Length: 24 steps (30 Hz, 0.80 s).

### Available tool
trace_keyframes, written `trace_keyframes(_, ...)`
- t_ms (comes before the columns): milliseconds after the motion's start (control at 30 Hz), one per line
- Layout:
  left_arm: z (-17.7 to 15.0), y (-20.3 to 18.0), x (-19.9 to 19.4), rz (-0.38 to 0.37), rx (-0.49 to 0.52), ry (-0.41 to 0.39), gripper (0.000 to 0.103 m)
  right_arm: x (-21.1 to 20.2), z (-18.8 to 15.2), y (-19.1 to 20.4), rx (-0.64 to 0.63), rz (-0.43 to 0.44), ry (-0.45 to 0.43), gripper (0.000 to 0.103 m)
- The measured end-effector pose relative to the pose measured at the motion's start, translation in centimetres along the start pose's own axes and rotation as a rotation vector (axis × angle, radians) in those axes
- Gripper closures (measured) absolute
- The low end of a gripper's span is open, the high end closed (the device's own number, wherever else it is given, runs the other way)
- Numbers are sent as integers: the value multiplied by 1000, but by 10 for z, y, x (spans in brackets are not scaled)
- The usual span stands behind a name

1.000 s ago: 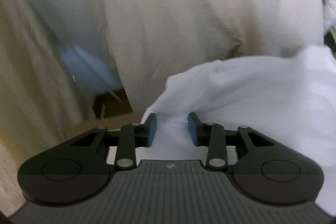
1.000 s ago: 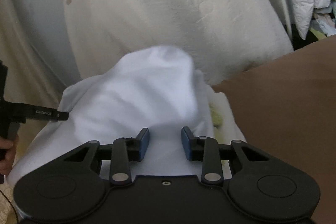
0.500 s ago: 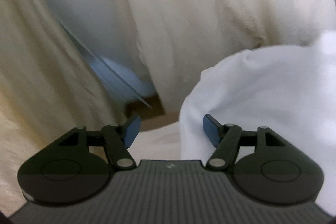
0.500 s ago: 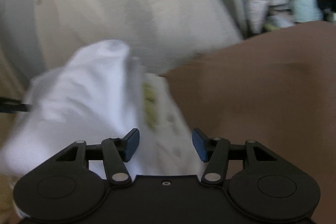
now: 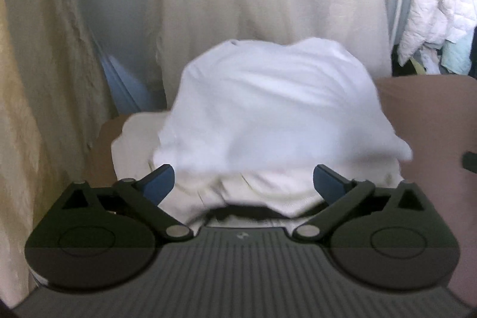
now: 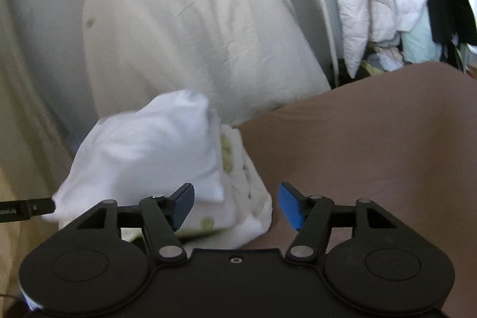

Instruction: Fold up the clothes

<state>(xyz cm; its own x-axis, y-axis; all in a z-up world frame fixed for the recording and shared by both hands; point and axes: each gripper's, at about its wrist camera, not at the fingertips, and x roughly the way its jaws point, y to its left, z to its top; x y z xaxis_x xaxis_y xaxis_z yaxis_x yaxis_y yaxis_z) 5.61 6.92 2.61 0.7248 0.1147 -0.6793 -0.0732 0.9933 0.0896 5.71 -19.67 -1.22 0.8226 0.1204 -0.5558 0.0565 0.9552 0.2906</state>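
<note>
Both our grippers are opening and grip nothing: left gripper [image 5: 241,182], right gripper [image 6: 235,206]. Just ahead of the left fingers sits a white garment [image 5: 274,109] atop a folded pile [image 6: 238,198], left of the right fingers. It looks soft, light and floppy; we judge its hems best for pinching. Brown tabletop [image 6: 372,154] lies open rightward.

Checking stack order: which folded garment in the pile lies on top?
The plain white garment lies on top; the cream one with green print sits beneath it, only its edge showing.
</note>
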Motion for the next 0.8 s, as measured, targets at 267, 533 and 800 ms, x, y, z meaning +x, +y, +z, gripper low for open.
trace_keyframes(267, -31, -32, -34, 68, 40, -4, 2, -40, -27, 36, -194, 42, 16, 21)
trace_keyframes(533, -49, -63, -70, 72, 112, -15, 0, -63, -46, 46, -272, 25, 17, 15)
trace_keyframes(800, -66, -72, -55, 103, 97, 39, 0, -70, -57, 35, -281, -24, 36, 15)
